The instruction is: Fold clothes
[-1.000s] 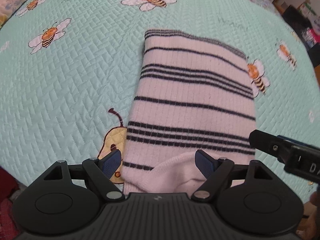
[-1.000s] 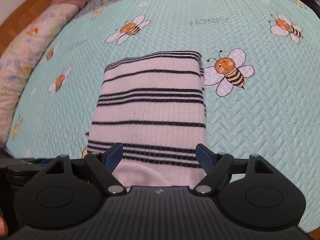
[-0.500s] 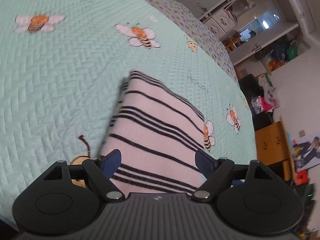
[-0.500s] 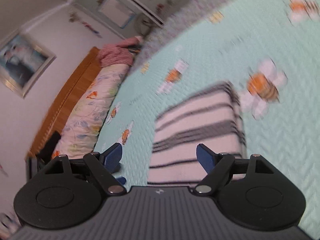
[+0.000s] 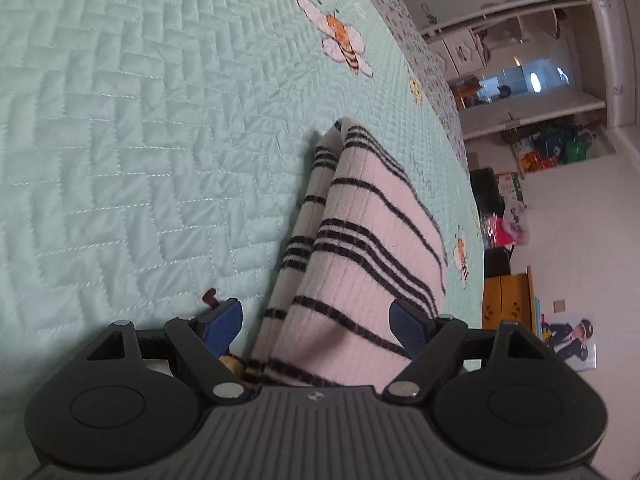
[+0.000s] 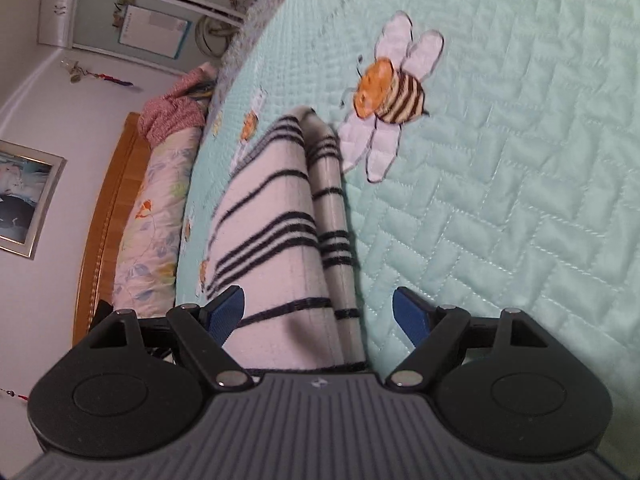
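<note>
A folded pink sweater with black stripes (image 5: 360, 248) lies on the mint quilted bedspread (image 5: 120, 120). In the left wrist view its left edge runs between the blue pads of my left gripper (image 5: 318, 324), which is open and low at that side. The pads do not press on the cloth. In the right wrist view the same sweater (image 6: 272, 216) shows its right folded edge between the pads of my right gripper (image 6: 318, 312), also open and rolled onto its side. Both grippers sit close to the near end of the sweater.
The bedspread (image 6: 500, 160) carries stitched bees (image 6: 392, 96). A floral pillow (image 6: 148, 216) and a wooden headboard (image 6: 100, 232) lie beyond the bed on one side. A doorway, shelves and cluttered floor (image 5: 552, 148) lie past the other side.
Both grippers have dropped from above the sweater to its two side edges and rolled sideways. Each now sees the room beyond the bed. The sweater has not moved and the jaws stay wide.
</note>
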### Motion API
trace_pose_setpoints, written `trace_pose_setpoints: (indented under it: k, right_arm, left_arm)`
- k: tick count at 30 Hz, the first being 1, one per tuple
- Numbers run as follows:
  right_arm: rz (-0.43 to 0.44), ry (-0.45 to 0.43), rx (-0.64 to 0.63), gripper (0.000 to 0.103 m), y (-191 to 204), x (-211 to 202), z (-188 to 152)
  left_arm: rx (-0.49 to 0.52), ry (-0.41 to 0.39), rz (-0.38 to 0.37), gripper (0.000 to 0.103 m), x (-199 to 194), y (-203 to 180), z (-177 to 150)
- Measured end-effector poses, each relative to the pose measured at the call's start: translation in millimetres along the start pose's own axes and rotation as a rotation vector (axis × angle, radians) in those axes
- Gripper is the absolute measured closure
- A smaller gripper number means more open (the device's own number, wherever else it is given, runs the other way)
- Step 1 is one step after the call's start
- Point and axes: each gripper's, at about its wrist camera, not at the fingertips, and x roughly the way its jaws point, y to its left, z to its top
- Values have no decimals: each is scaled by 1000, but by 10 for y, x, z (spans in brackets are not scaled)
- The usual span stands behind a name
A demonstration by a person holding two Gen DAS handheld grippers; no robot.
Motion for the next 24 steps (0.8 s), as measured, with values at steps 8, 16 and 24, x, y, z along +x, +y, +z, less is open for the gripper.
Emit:
trace_pose_setpoints:
  k: [8, 16, 24]
  right_arm:
    - [49, 99, 3, 20, 56, 295, 171]
    - [128, 185, -23, 20, 124, 556, 332]
    - [187, 230, -105, 20, 267, 741, 378]
  left_arm:
    - [14, 93, -87, 17, 267, 64, 143]
    - [107, 195, -161, 0, 561, -128, 219]
    - [86, 220, -230, 0, 783, -188, 236]
